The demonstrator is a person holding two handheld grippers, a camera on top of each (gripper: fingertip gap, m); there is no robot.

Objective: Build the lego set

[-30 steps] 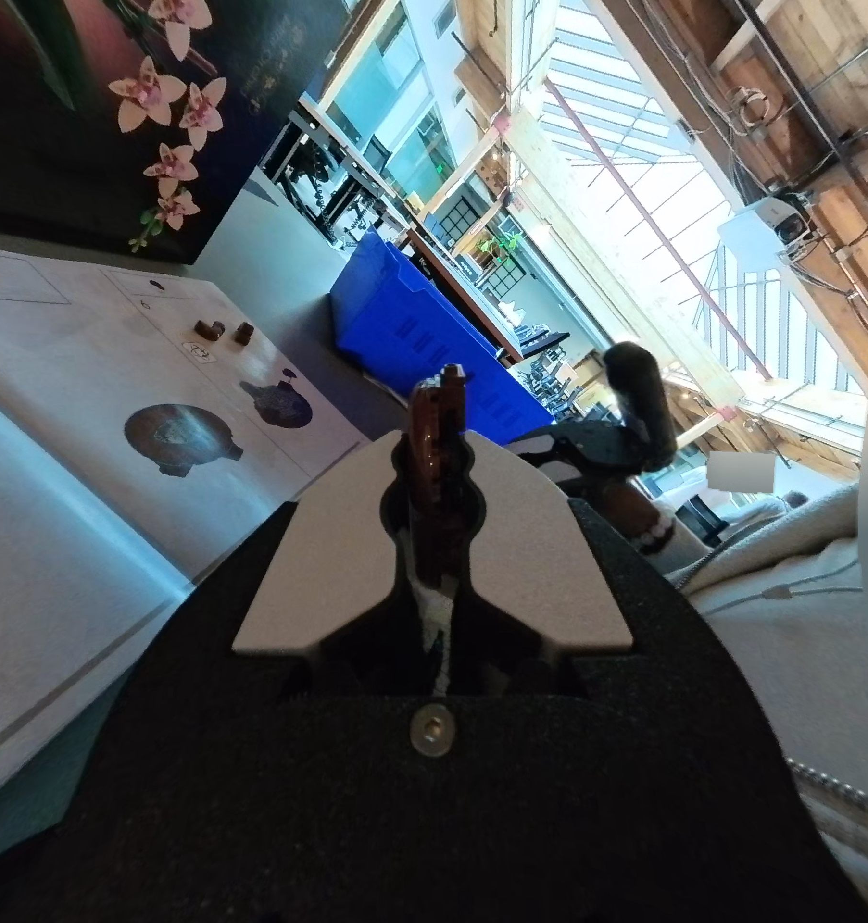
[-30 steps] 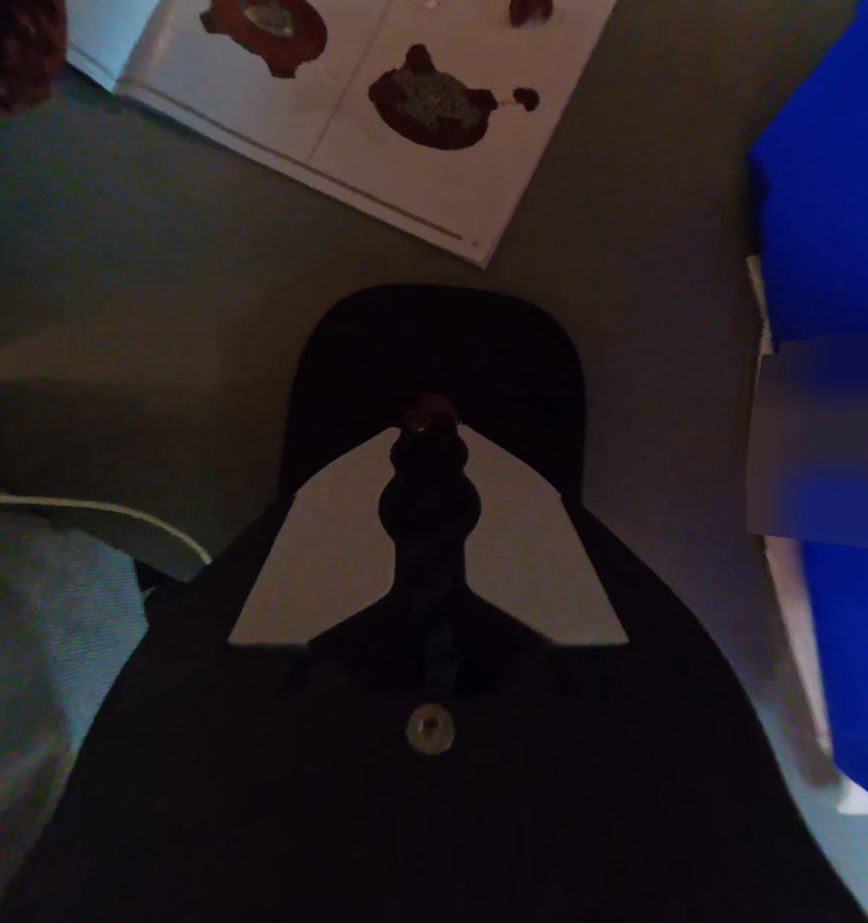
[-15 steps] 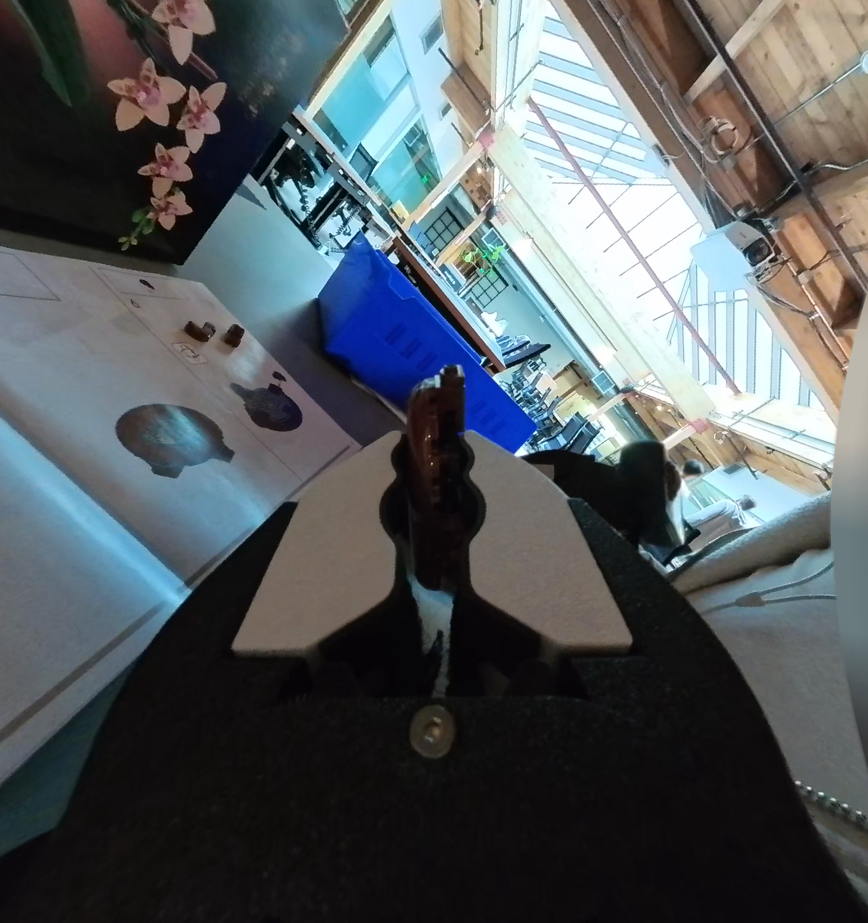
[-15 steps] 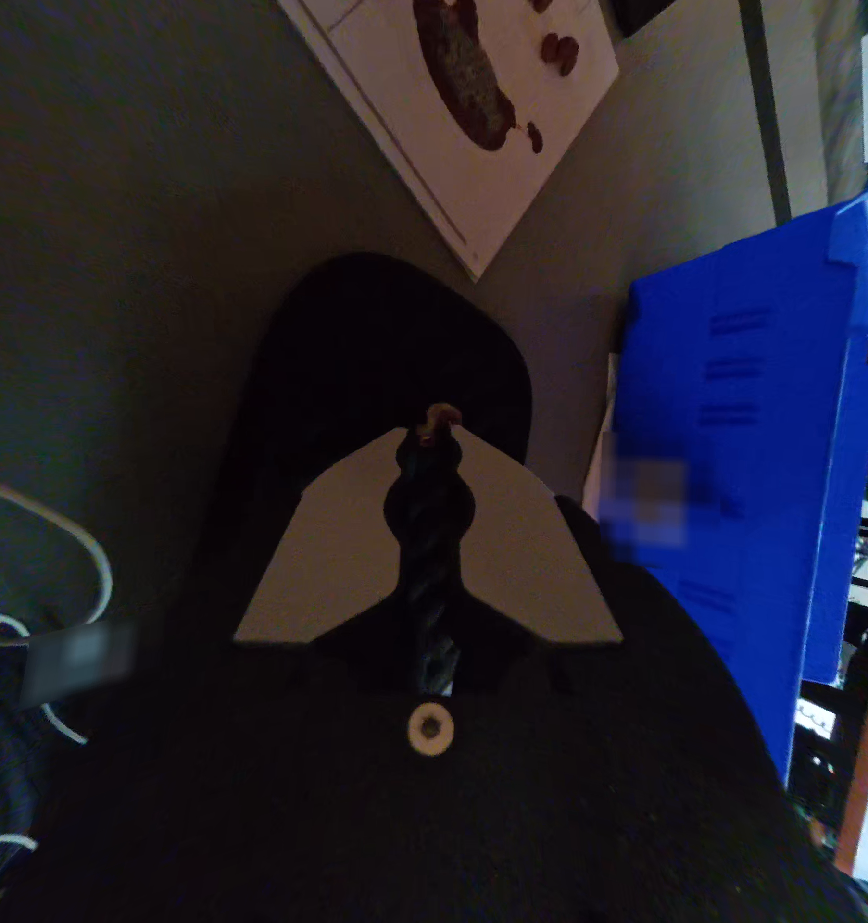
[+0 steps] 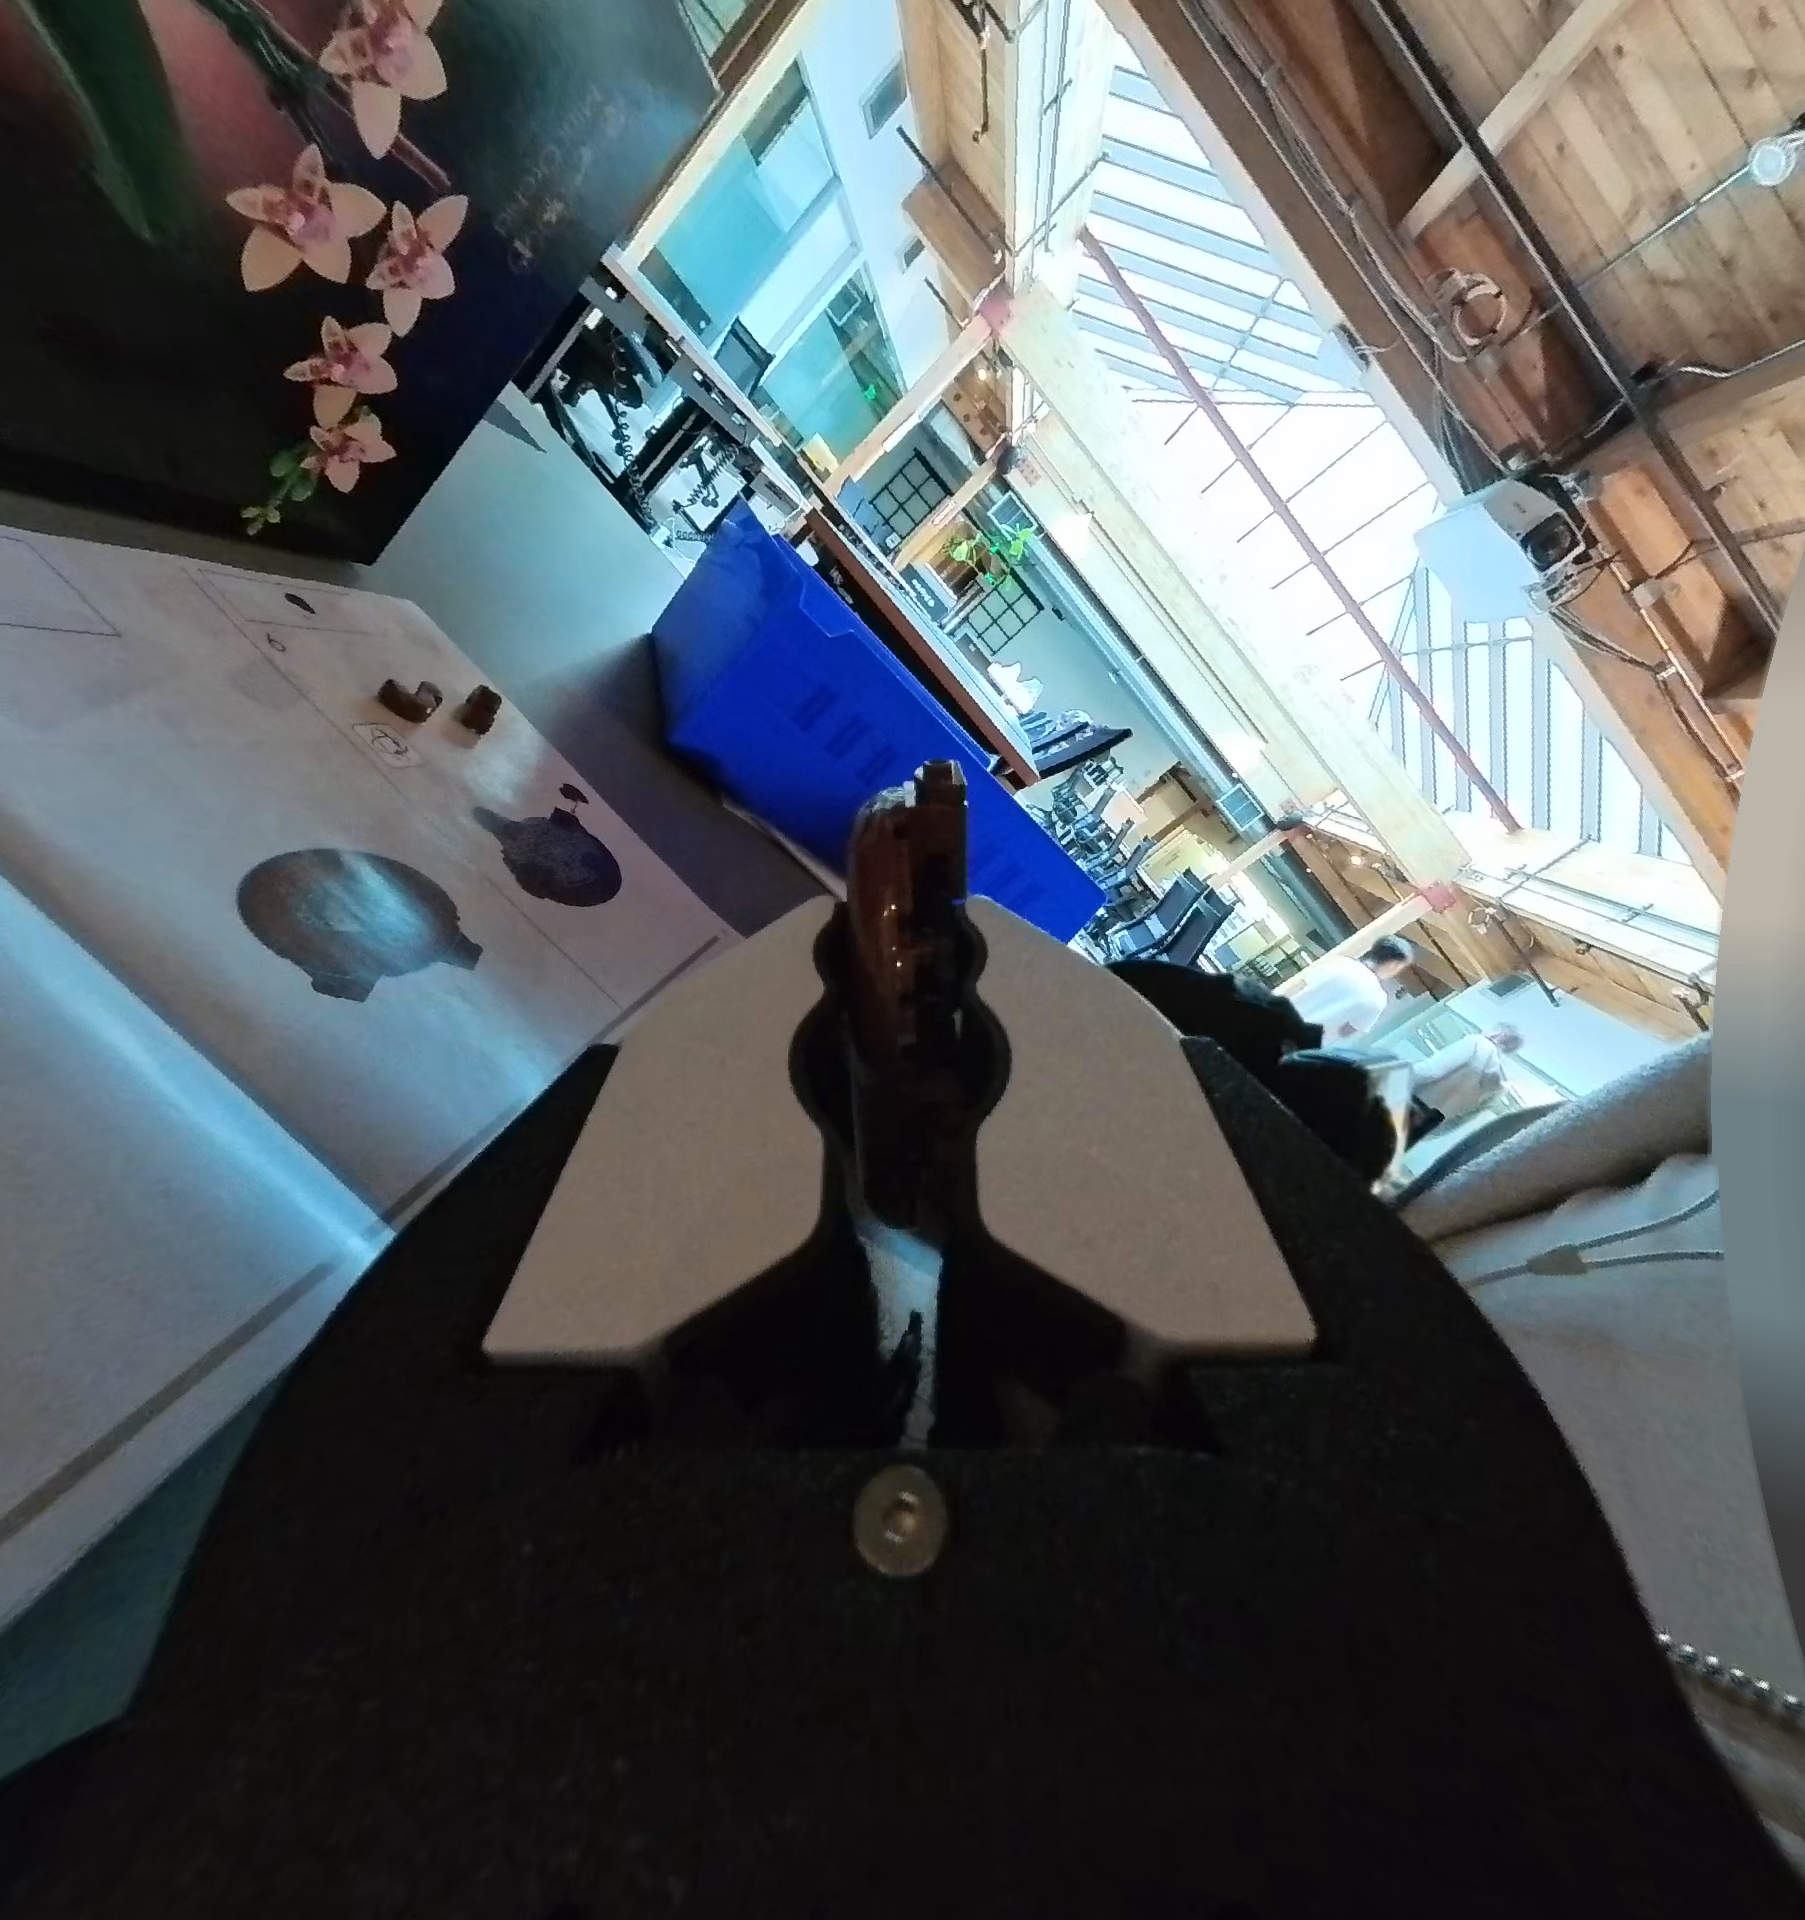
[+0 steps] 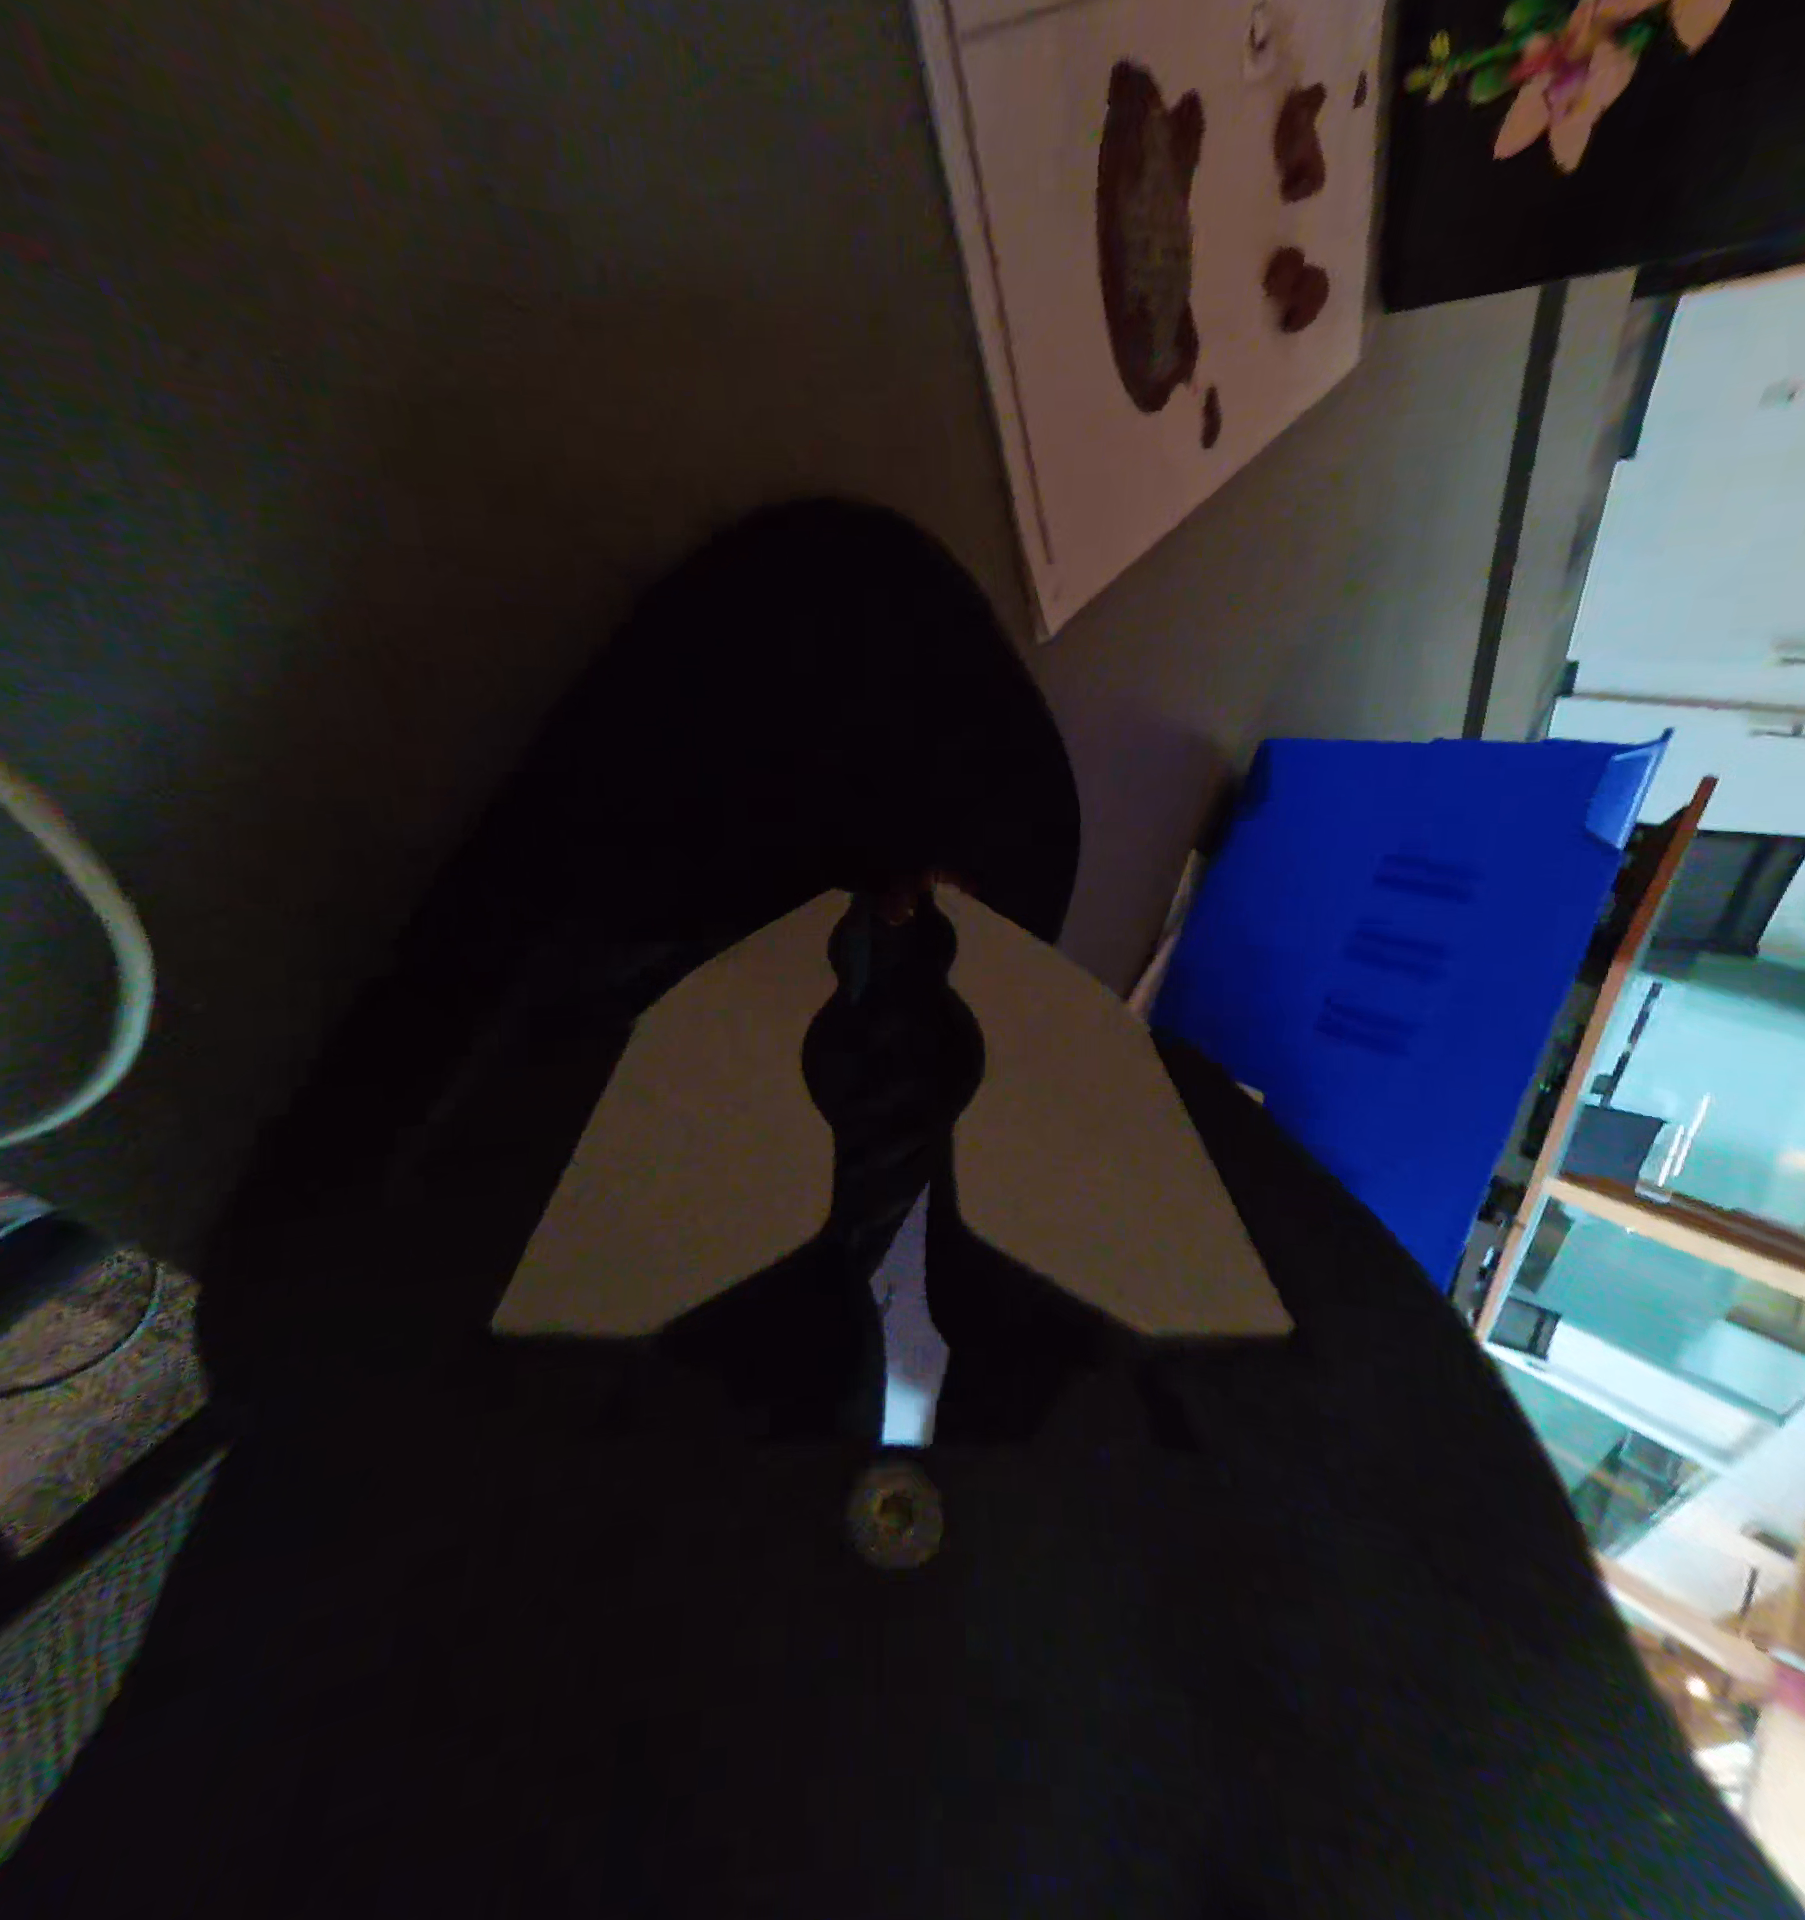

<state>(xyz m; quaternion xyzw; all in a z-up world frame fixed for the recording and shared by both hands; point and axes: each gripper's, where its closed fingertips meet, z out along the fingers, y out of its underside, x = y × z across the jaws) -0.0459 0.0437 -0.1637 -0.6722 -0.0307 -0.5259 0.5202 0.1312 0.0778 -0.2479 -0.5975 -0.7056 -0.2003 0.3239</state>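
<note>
Brown brick-built piece (image 5: 903, 997), several dark brown plates stacked edge-on, stands clamped between the two grey fingers (image 5: 711, 1122) of the left gripper (image 5: 903, 914), its tip rising past the fingertips. To the left of that gripper lies an open instruction booklet (image 5: 202, 831) on the grey table (image 5: 524, 582), and two small brown bricks (image 5: 436, 707) rest on its page. Beyond the booklet leans a dark box with printed orchids (image 5: 254, 239). Behind the gripped piece stands a blue bin (image 5: 804, 686). At the far right a pale sleeve (image 5: 1563, 1174) shows.

In the right wrist view, the right gripper (image 6: 903, 909) is held above the dim table, its jaws almost together, and a small brown bit (image 6: 908, 896) shows at the tips; whether the pads press on it cannot be told in the dark. The booklet lies up and right of it, the blue bin farther right.
</note>
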